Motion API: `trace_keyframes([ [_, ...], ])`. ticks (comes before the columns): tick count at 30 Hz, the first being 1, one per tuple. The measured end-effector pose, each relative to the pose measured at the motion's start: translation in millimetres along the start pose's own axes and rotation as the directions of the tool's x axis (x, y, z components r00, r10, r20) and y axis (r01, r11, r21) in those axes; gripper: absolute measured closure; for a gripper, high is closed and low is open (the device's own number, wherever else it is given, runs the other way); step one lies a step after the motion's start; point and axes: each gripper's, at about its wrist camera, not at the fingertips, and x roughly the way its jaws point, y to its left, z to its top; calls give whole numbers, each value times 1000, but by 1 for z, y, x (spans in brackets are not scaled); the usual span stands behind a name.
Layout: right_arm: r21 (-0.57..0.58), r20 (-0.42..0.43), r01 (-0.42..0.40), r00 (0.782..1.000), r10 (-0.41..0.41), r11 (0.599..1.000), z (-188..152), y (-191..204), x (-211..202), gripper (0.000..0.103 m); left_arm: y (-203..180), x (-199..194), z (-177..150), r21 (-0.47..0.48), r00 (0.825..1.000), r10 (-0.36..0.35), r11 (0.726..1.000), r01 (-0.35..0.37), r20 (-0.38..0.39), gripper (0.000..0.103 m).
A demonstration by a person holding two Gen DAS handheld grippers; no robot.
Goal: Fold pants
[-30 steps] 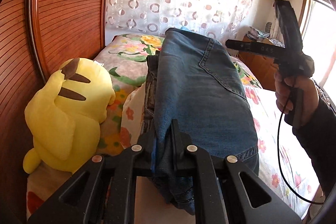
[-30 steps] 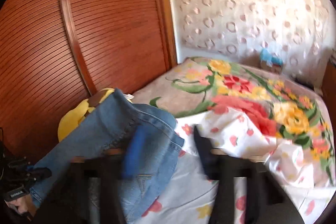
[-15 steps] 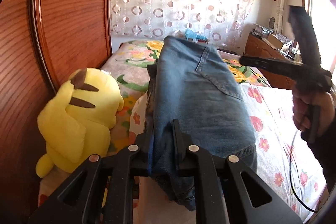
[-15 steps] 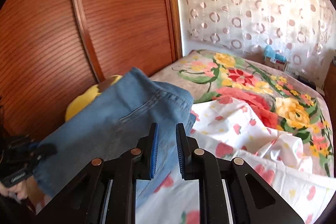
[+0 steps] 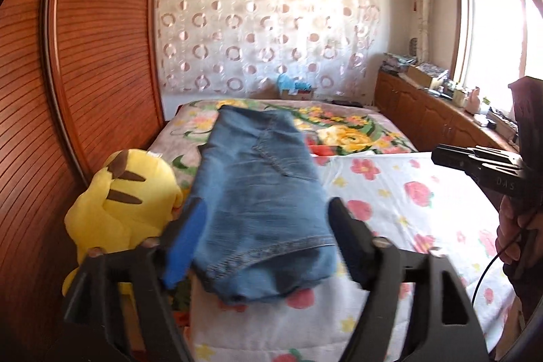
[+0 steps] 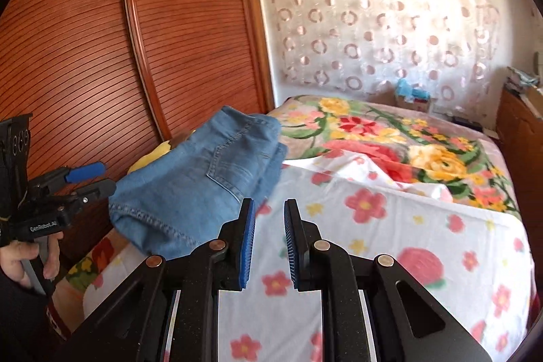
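- The jeans (image 5: 261,202) lie folded into a compact blue denim bundle on the bed (image 5: 390,192), near its left edge; a back pocket faces up and a stitched hem lies at the near end; the bundle rests partly on the white flowered sheet and partly on the brighter floral blanket beyond.
- Judged from how it lies, the folding looks nearly or wholly done; the step in hand is letting go of the bundle; the next move probably calls for drawing both tools clear without dragging the denim, or for a light press to flatten it.
- The left gripper (image 5: 268,243) has its jaws opening, spread wide on either side of the near end of the jeans; the denim sits between the fingers but the pads do not appear to press on it.
- The right gripper (image 6: 268,243) holds nothing; its blue-padded jaws stand a narrow gap apart, over the bare sheet just to the right of the jeans.
- A yellow plush toy (image 5: 125,209) sits just left of the jeans, against a ribbed wooden wardrobe (image 5: 85,56); a curtain patterned with rings hangs beyond the bed.
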Motion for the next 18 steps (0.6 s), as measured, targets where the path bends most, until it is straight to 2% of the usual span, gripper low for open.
trace_keyframes([
  [2,2,16,21,1000,-21,1000,-5,-2,-17,86,-9,-3,1,7,1000,-14,1000,14,-1,22],
  [3,4,21,33,999,-33,999,-8,0,-26,85,-16,-5,1,10,1000,-18,1000,18,-4,17],
  [4,7,28,46,999,-46,999,-11,0,-37,80,-22,-7,1,16,1000,-17,1000,17,-1,12],
  [7,23,56,89,994,-90,996,-20,0,-60,71,-38,-13,0,38,1000,-16,999,15,14,12],
  [10,47,72,134,988,-137,990,-29,1,-84,47,-58,-21,1,48,999,-36,998,35,26,12],
  [13,59,105,190,975,-195,980,-39,5,-108,36,-75,-29,2,46,998,-52,998,50,40,12],
  [18,114,154,261,949,-277,959,-49,13,-158,31,-101,-42,2,51,996,-63,997,60,55,12],
])
